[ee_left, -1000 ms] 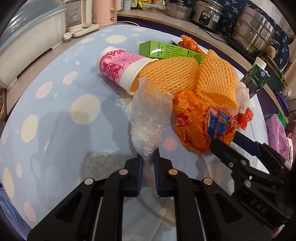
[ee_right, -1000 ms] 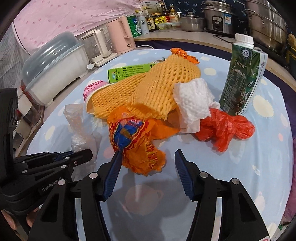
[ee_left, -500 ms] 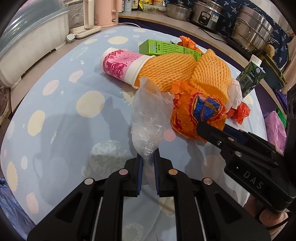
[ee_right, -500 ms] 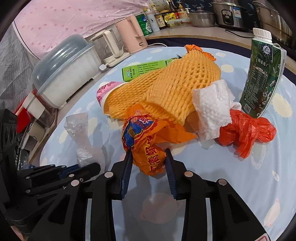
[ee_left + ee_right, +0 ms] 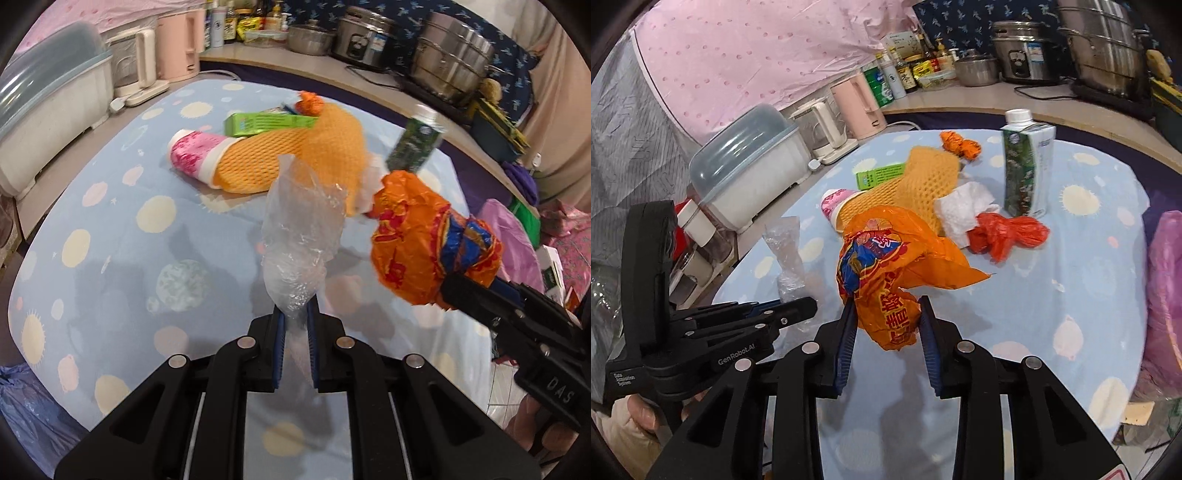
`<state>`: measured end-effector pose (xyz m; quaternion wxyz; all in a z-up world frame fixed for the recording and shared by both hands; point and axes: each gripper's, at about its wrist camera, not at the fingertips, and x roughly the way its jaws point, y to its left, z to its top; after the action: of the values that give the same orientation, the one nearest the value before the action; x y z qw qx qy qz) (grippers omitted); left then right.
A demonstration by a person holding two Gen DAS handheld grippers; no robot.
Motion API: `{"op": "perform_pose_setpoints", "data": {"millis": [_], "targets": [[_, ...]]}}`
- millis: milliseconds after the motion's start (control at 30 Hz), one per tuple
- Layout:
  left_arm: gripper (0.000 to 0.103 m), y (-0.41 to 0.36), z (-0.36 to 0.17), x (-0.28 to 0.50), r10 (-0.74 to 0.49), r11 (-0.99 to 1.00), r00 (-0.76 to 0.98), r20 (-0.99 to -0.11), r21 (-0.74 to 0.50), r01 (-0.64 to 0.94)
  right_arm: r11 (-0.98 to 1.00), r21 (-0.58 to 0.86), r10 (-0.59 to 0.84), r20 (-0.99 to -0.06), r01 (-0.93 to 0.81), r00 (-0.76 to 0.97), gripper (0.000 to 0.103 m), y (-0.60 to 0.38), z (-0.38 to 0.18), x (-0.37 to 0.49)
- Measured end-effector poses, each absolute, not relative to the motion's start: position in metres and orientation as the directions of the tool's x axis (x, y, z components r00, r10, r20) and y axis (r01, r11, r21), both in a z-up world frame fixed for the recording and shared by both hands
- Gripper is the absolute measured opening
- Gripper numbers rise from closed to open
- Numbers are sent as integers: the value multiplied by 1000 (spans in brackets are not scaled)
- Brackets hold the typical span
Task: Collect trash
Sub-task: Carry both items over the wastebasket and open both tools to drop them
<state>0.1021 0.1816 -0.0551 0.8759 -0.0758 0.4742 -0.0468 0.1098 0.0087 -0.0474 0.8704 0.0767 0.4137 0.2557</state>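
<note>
My left gripper point(image 5: 294, 317) is shut on a clear plastic bag point(image 5: 301, 229) and holds it above the table; the bag also shows in the right wrist view point(image 5: 786, 254). My right gripper point(image 5: 886, 314) is shut on an orange snack wrapper point(image 5: 886, 266) and holds it lifted off the table; the wrapper also shows in the left wrist view point(image 5: 424, 236). On the table lie orange foam netting point(image 5: 923, 177), a pink paper cup point(image 5: 192, 157), a green box point(image 5: 266, 122), a white tissue point(image 5: 964, 210), a red plastic bag point(image 5: 1008, 232) and an upright green carton point(image 5: 1025, 170).
The blue spotted tablecloth point(image 5: 110, 229) covers the table. A white lidded container point(image 5: 750, 170), a kettle point(image 5: 827, 133) and a pink jug point(image 5: 858, 103) stand at the left edge. Pots point(image 5: 1104, 48) and bottles line the back counter. A pink bag point(image 5: 1163, 295) hangs at the right.
My right gripper closed on the orange wrapper and lifted it up off the pile. My left gripper rose and pulled back with the clear bag still in it.
</note>
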Motion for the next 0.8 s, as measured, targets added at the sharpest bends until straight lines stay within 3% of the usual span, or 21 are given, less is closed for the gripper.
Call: {"op": "perform_pose_setpoints", "data": {"millis": [500,800], "targets": [[11,-1,-4,96,-403,890,536,-742,-181,419,971,208,56,-681,120,730,32,-191,-21,52],[11,-95,-6,125,-487,825,503,-714,-186,534,936,212,-65,-681,282,729,32,-272,-33,63]]}}
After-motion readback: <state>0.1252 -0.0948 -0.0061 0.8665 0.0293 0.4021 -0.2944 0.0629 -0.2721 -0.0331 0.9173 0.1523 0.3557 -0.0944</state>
